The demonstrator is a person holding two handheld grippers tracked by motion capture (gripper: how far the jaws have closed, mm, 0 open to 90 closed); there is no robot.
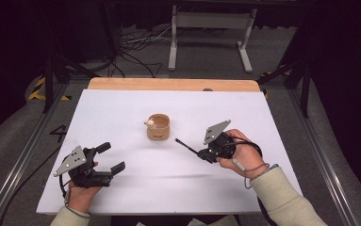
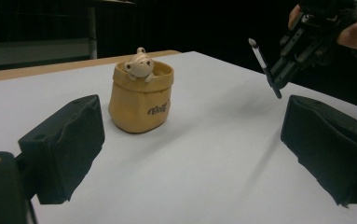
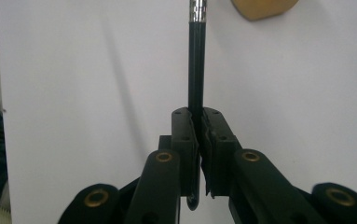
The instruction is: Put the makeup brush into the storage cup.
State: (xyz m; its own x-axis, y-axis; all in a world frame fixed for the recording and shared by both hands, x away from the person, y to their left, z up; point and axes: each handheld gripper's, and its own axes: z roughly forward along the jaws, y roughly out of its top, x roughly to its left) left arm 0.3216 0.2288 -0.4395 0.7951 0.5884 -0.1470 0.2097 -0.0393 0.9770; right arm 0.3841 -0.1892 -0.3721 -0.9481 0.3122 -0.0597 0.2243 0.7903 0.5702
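Left gripper (image 1: 113, 157) low at near-left of surface (image 1: 121, 108), jaws spread wide, held by left hand (image 1: 81, 190). Right gripper (image 1: 201, 154) at right, raised, jaws clamped on thin black pencil (image 3: 195, 60), right hand (image 1: 242, 157) gripping, pale sleeve (image 1: 286, 197).

Unreadable cursive wording on tan pouch (image 2: 139, 100)

Desk (image 1: 121, 113): white top, bare wooden strip along far edge. On it: one tan pouch-shaped pot (image 1: 158, 127) with small bear figure, near centre.
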